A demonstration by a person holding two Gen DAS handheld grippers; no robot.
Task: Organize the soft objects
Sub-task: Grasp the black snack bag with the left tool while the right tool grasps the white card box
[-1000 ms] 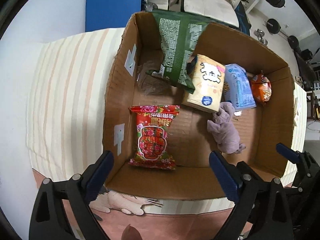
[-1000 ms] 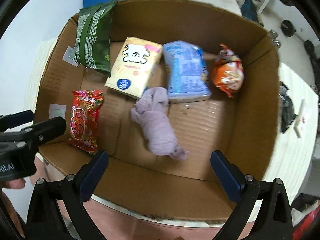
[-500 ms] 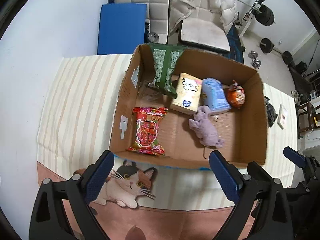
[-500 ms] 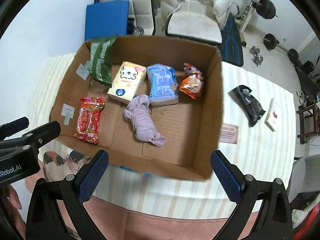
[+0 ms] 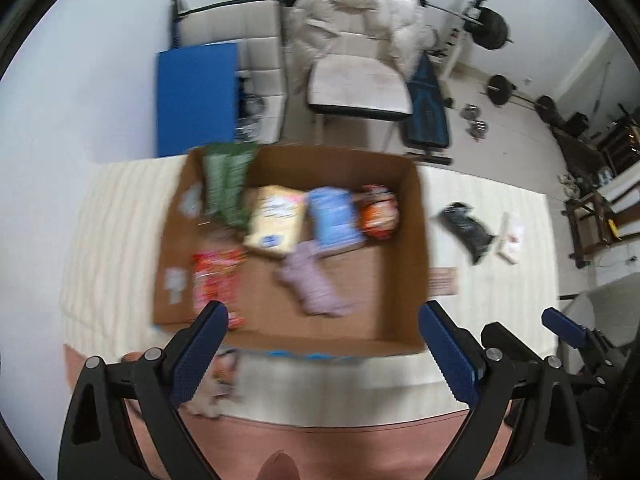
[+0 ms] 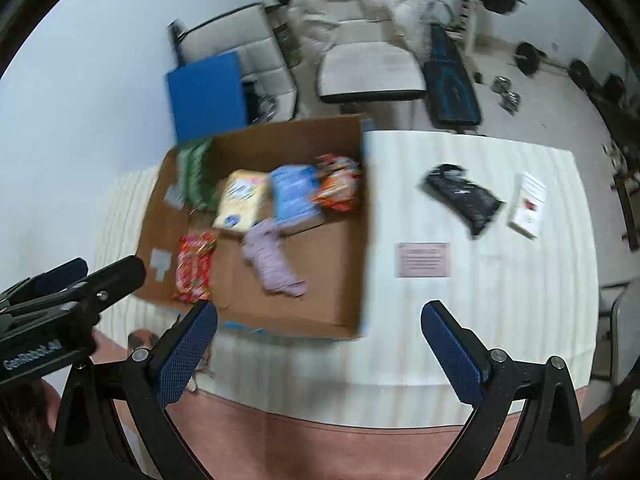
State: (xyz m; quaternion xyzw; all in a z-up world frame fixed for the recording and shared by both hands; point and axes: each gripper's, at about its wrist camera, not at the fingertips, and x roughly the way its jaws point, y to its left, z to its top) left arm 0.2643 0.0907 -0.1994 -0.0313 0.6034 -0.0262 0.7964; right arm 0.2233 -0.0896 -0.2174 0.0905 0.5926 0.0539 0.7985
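Note:
An open cardboard box (image 5: 416, 240) (image 6: 360, 280) stands on a striped tablecloth. Inside lie a lilac cloth (image 5: 314, 286) (image 6: 274, 262), a red snack pack (image 5: 214, 276) (image 6: 194, 266), a green bag (image 5: 226, 184), a yellow pack (image 5: 274, 220), a blue pack (image 5: 334, 216) and an orange pack (image 5: 378, 212). A black pouch (image 6: 464, 198) (image 5: 466, 228) lies on the cloth right of the box. My left gripper (image 5: 324, 348) is open and empty, high above the box's near edge. My right gripper (image 6: 320, 344) is open and empty, above the table to the right of the box.
A white booklet (image 6: 528, 210) lies right of the pouch and a pink card (image 6: 423, 260) lies beside the box. A blue panel (image 5: 196, 96), chairs with a white jacket (image 5: 360, 36) and barbell weights stand beyond the table.
Both grippers have risen and pulled back from the box, which now looks much smaller. The right gripper has swung right, bringing the pouch and booklet into view. Both stay open.

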